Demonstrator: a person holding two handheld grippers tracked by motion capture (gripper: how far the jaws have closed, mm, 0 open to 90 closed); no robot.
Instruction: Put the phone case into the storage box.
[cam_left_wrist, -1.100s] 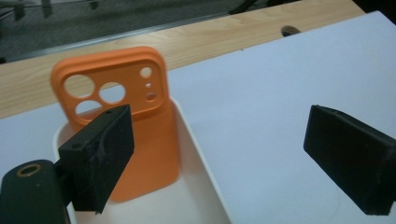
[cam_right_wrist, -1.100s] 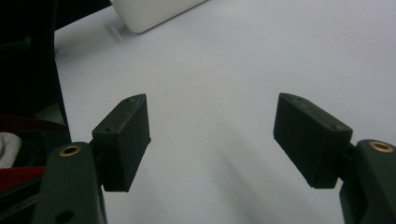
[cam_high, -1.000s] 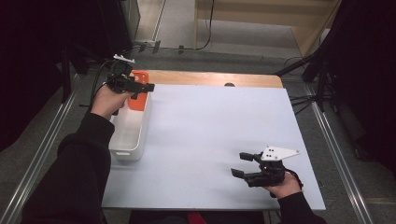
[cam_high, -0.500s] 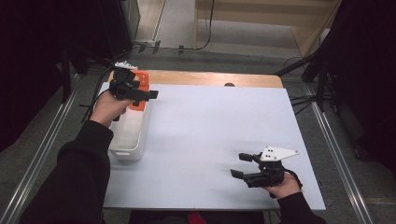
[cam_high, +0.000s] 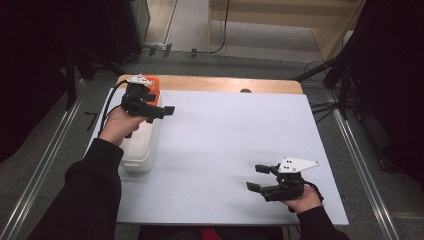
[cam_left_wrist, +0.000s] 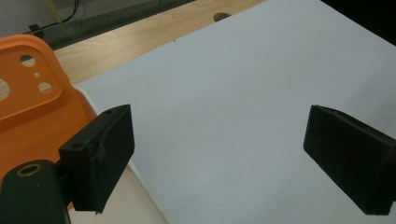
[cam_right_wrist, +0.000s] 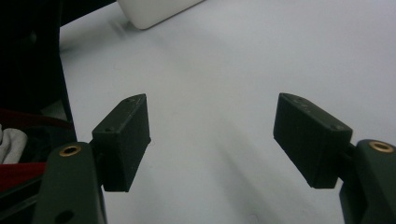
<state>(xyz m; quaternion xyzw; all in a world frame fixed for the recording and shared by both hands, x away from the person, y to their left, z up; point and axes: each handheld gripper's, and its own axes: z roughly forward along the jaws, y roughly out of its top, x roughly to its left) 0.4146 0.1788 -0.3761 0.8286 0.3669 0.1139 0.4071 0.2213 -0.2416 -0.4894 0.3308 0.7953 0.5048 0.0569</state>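
Note:
An orange phone case (cam_high: 153, 84) with round camera holes lies at the far end of a white bin (cam_high: 142, 150) on the left of the table. My left gripper (cam_high: 164, 111) hovers over the bin's right rim, pointing right across the white sheet (cam_high: 230, 130). In the left gripper view its jaws stand apart around bare sheet, my left gripper (cam_left_wrist: 219, 128) open, with the phone case (cam_left_wrist: 28, 107) just left of the left jaw. My right gripper (cam_high: 257, 177) rests low at the front right, open, and my right gripper (cam_right_wrist: 212, 121) has nothing between its jaws.
A wooden tabletop strip (cam_high: 225, 85) shows beyond the white sheet. The bin's rim (cam_left_wrist: 140, 186) runs under the left jaw, and its corner (cam_right_wrist: 156, 9) shows far off in the right gripper view. Metal rails and dark stands flank the table.
My left gripper has moved right and slightly down, from over the bin's far end toward the sheet. The right gripper has stayed put.

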